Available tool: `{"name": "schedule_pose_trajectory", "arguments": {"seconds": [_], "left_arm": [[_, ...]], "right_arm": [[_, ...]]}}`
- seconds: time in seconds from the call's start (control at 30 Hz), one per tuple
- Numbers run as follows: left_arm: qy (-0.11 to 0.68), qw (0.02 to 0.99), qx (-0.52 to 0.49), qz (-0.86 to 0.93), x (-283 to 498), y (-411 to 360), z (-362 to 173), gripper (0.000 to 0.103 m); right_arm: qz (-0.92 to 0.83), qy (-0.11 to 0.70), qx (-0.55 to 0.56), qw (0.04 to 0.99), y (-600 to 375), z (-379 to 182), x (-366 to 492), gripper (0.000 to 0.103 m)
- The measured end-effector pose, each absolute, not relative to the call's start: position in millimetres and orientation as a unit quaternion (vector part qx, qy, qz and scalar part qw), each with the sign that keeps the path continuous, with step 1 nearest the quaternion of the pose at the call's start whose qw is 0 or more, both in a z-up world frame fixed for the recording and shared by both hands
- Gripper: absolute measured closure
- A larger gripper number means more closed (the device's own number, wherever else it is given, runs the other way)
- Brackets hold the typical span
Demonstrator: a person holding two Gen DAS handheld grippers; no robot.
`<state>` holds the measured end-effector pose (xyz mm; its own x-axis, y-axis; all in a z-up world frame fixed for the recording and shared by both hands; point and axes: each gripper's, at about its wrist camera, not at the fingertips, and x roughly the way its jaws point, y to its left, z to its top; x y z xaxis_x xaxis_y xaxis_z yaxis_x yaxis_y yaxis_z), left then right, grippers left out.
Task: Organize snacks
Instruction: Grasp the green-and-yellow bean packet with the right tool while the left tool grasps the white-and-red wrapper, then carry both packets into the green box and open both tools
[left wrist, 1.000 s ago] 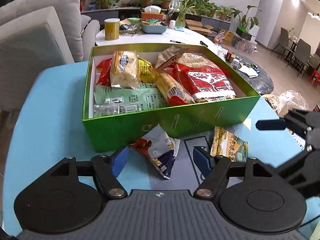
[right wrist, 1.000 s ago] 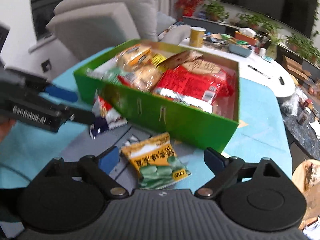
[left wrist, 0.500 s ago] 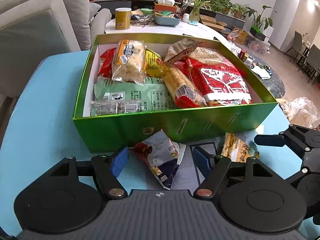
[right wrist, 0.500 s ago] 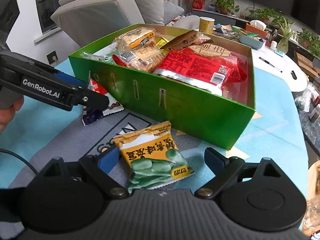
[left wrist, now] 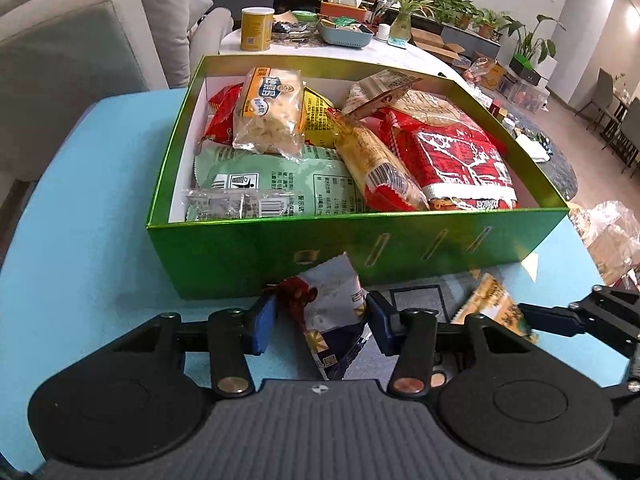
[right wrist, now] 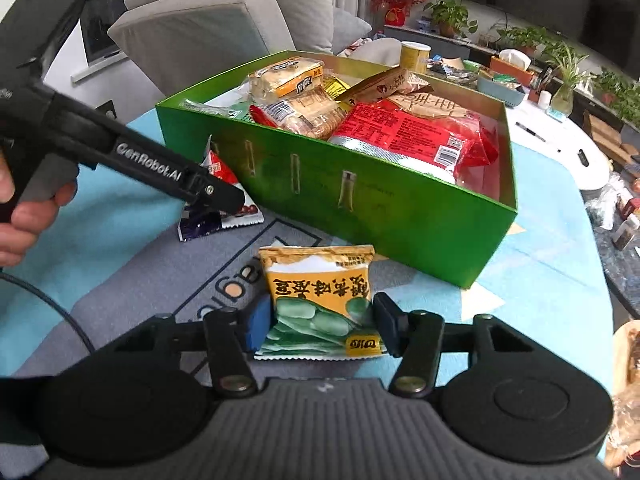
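A green box full of snack packets stands on the blue table; it also shows in the right wrist view. A white, red and purple snack packet lies in front of the box, between the fingers of my left gripper, whose blue pads touch its sides. A yellow broad-bean packet lies flat on the grey mat, between the fingers of my right gripper, pads at its edges. In the right wrist view the left gripper's arm partly covers the purple packet.
The grey printed mat covers the near table. A grey sofa stands to the left. A white table with a yellow can, tray and plants is behind the box. Plastic bags lie off the right edge.
Both grippers have moved forward and down onto their packets and have closed from wide open until the pads meet the packets' sides.
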<state>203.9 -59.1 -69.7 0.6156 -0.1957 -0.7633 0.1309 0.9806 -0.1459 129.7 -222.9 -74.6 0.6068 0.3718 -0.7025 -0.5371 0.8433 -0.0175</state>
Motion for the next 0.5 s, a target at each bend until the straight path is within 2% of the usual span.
{"name": "schedule_pose_trajectory", "arguments": {"seconds": [0.4, 0.43, 0.5], "left_arm": [[0.432, 0.897, -0.004, -0.091, 193.1, -50.2, -65.6, 0.058], [0.433, 0.897, -0.005, -0.086, 192.1, -47.8, -64.9, 0.056], [0.432, 0.898, -0.008, -0.082, 188.8, -44.1, -62.6, 0.043]], "right_arm": [[0.239, 0.379, -0.082, 0.891, -226.6, -70.8, 119.0, 0.023], [0.240, 0.380, -0.078, 0.890, -226.8, -71.8, 118.2, 0.023], [0.240, 0.383, -0.070, 0.889, -228.0, -72.7, 117.2, 0.022]]}}
